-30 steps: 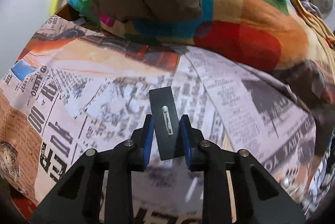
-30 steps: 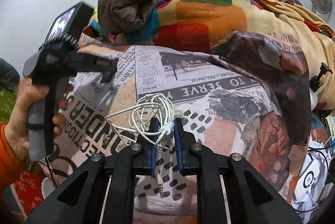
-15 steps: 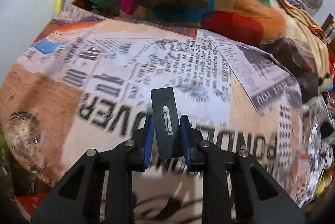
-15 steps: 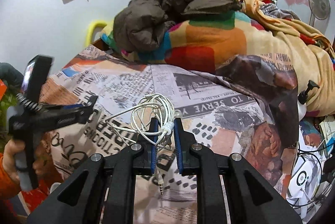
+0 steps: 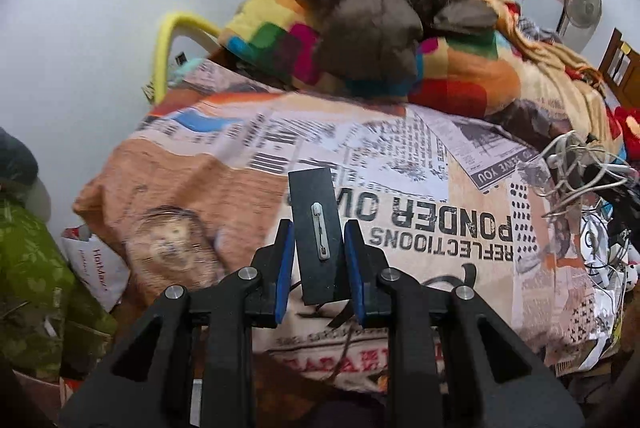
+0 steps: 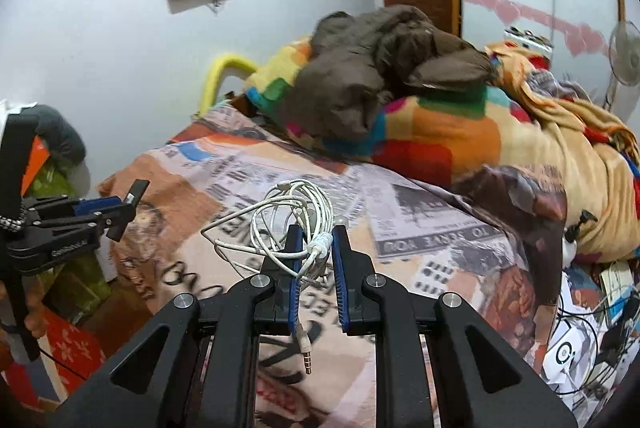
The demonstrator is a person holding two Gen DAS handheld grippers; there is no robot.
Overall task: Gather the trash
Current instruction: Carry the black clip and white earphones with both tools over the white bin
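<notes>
My left gripper is shut on a flat black card with a small metal pin on its face, held up above the newspaper-print bedspread. My right gripper is shut on a tangled bundle of white earphone cable, whose jack plug hangs below the fingers. The left gripper with its card shows at the left of the right wrist view. The right gripper's cable shows at the right edge of the left wrist view.
A brown jacket lies on a multicoloured blanket at the head of the bed. A white bag and green cloth sit on the floor at the left. Cables and papers clutter the right side. A fan stands far right.
Both grippers have pulled back and up from the bed with their loads still held. The bed looks farther away and more of the wall and floor shows.
</notes>
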